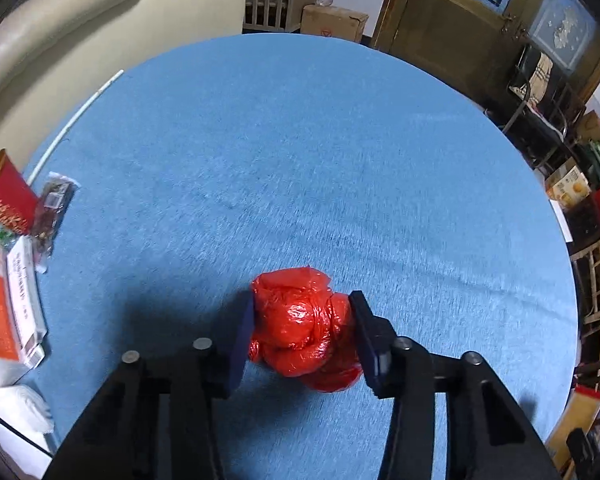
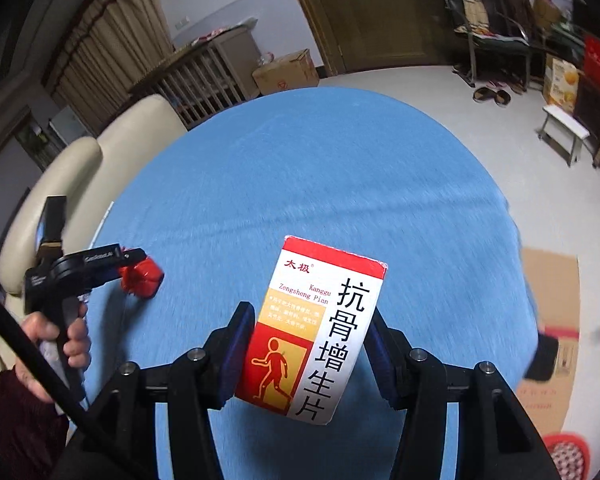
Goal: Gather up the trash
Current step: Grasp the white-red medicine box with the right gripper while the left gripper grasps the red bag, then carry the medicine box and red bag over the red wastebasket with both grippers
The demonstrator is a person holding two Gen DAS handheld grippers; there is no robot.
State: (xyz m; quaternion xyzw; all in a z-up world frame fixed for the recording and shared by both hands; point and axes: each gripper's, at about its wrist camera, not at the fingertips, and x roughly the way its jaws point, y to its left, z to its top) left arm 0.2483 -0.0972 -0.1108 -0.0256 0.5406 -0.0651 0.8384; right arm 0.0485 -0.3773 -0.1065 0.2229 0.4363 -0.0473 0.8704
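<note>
On the blue table (image 2: 300,184), the right gripper (image 2: 306,356) pinches a medicine box (image 2: 320,328) above the near edge; the left gripper (image 1: 302,328) clamps a red bag (image 1: 304,328) nearby. Mid-collection; next, likely carry both to a bin.

box (image 2: 314,332) in the right gripper (image 2: 306,354) reads "太极", "Kanggu Zengsheng Pian" and big "抗骨增生片" down the side.

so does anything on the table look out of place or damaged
Nothing looks spilled or broken. The red plastic bag is crumpled into a wad between the left claw pads, as trash would be. The medicine box in the right claw is tilted but looks intact. More packets lie in a loose pile at the table's left edge.
</note>
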